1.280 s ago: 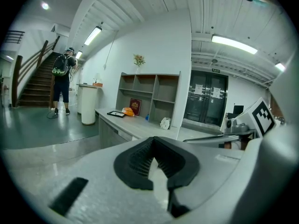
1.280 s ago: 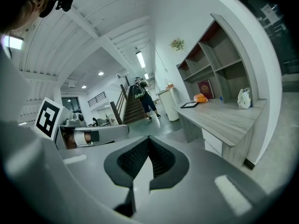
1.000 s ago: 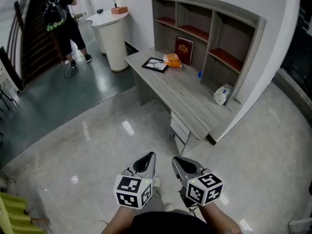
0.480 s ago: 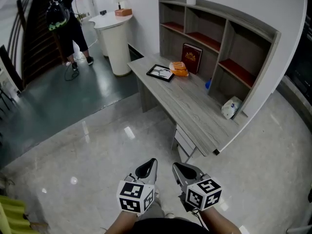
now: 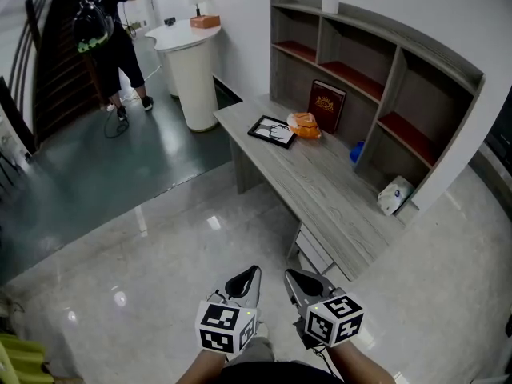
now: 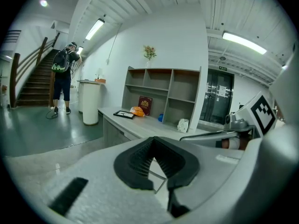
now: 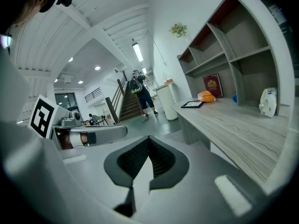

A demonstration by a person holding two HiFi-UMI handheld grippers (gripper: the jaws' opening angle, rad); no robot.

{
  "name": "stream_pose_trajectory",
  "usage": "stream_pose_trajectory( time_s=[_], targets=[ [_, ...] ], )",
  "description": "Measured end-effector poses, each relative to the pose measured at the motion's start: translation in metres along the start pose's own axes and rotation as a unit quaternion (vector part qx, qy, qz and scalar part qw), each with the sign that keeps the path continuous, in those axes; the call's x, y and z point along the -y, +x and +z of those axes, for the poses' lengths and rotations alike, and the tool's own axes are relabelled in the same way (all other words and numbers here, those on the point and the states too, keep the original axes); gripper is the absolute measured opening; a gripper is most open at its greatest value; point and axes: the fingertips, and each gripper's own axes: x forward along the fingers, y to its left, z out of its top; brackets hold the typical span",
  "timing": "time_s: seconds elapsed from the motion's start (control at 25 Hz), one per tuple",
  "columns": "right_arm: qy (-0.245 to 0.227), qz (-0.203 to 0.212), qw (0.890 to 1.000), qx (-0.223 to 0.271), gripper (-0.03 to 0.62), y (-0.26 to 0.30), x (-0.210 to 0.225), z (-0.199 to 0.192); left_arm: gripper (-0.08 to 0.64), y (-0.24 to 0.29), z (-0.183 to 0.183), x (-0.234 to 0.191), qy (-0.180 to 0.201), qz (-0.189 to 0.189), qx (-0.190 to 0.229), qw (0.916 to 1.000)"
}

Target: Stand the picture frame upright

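Note:
A black picture frame [image 5: 272, 130] lies flat on the grey desk [image 5: 320, 190], near its far end; it also shows as the frame [image 6: 124, 114] in the left gripper view and the frame [image 7: 192, 104] in the right gripper view. My left gripper [image 5: 245, 282] and right gripper [image 5: 298, 283] hang side by side low in the head view, over the floor and well short of the desk. Both are shut with nothing between the jaws.
An orange object [image 5: 305, 124] and a dark red book [image 5: 326, 106] stand by the frame under the shelf unit [image 5: 376, 70]. A white bag [image 5: 394, 194] and a blue item [image 5: 358, 151] sit farther right. A person [image 5: 108, 30] stands by the stairs; a white round pedestal [image 5: 192, 62] is near the desk's far end.
The view has shifted: the desk and shelf have slid to the right and lower in the head view. Both grippers stay shut low in the frame.

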Motion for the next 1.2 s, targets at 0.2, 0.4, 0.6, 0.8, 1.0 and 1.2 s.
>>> stream_pose_trajectory(
  time_s=[0.2, 0.4, 0.6, 0.8, 1.0, 1.2],
  targets=[
    [-0.002, -0.006, 1.000, -0.002, -0.002, 0.034, 0.000, 0.012, 0.000, 0.012, 0.011, -0.031, -0.001, -0.006, -0.003, 1.0000],
    [-0.005, -0.008, 1.000, -0.009, -0.003, 0.064, -0.004, 0.016, 0.000, 0.018, 0.013, -0.062, 0.003, -0.005, -0.010, 0.9999],
    [-0.007, -0.007, 1.000, -0.010, -0.002, 0.085, -0.002, 0.020, 0.000, 0.026, 0.012, -0.083, 0.003, 0.000, -0.017, 0.9999],
    [-0.005, -0.005, 1.000, -0.013, -0.003, 0.099, 0.002, 0.027, 0.000, 0.032, 0.015, -0.093, -0.001, 0.005, -0.017, 0.9998],
    [-0.012, 0.003, 1.000, -0.017, -0.002, 0.116, 0.014, 0.040, 0.000, 0.049, 0.027, -0.102, -0.003, 0.010, -0.016, 0.9998],
    [-0.020, 0.014, 1.000, -0.021, -0.002, 0.134, 0.035, 0.061, 0.000, 0.077, 0.045, -0.108, -0.004, 0.015, -0.009, 0.9998]
  ],
)
